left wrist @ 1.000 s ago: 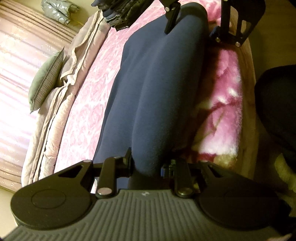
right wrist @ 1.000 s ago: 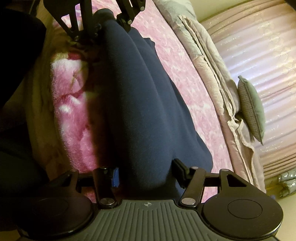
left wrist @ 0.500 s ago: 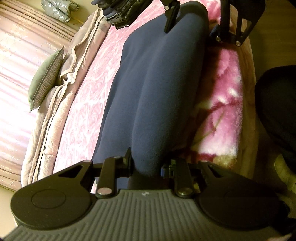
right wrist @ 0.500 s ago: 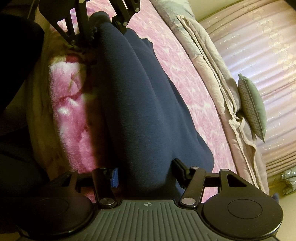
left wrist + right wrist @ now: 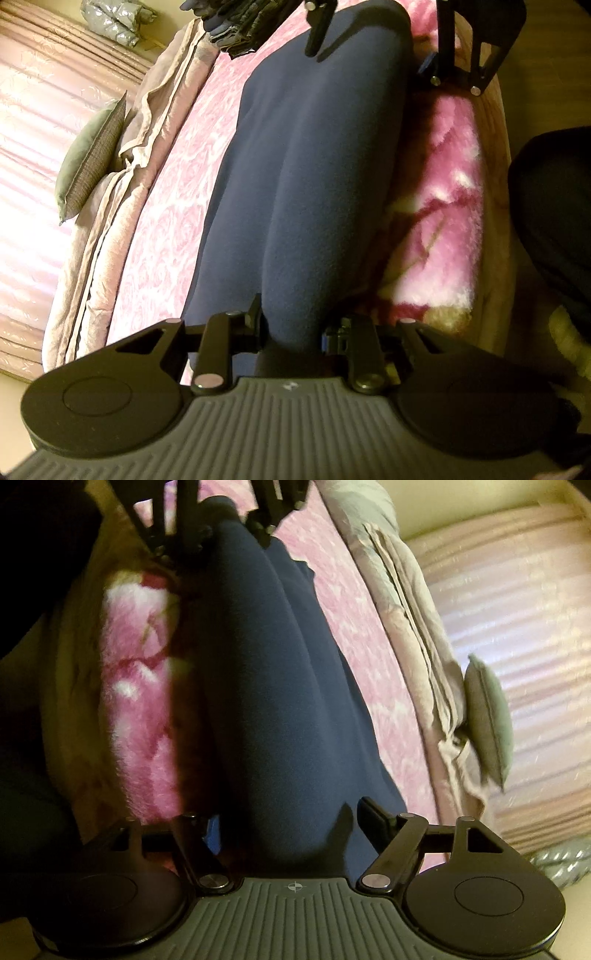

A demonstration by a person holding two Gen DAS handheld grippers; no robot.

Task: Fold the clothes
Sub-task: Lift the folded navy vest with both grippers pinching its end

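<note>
Left wrist view: left gripper [image 5: 291, 328] pinches one end of the navy garment [image 5: 314, 166].
Right gripper [image 5: 291, 819]: jaws just opening, spread, cloth between them unpressed.
Garment: folded lengthwise on the pink bedspread [image 5: 173, 206].
Containers: none seen.

Dark clothes pile [image 5: 236, 29] cut off by the top edge. Grey padded bundle [image 5: 561, 860] cropped at right edge, identity indeterminate. Curtain-side surroundings blurred.

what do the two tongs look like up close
Both tongs, left and right, are black linkage arms with silver pivot pins, flanked by round black discs. Each sits on a grey ribbed base bearing a small crosshair mark. No cables or sleeves show.
</note>
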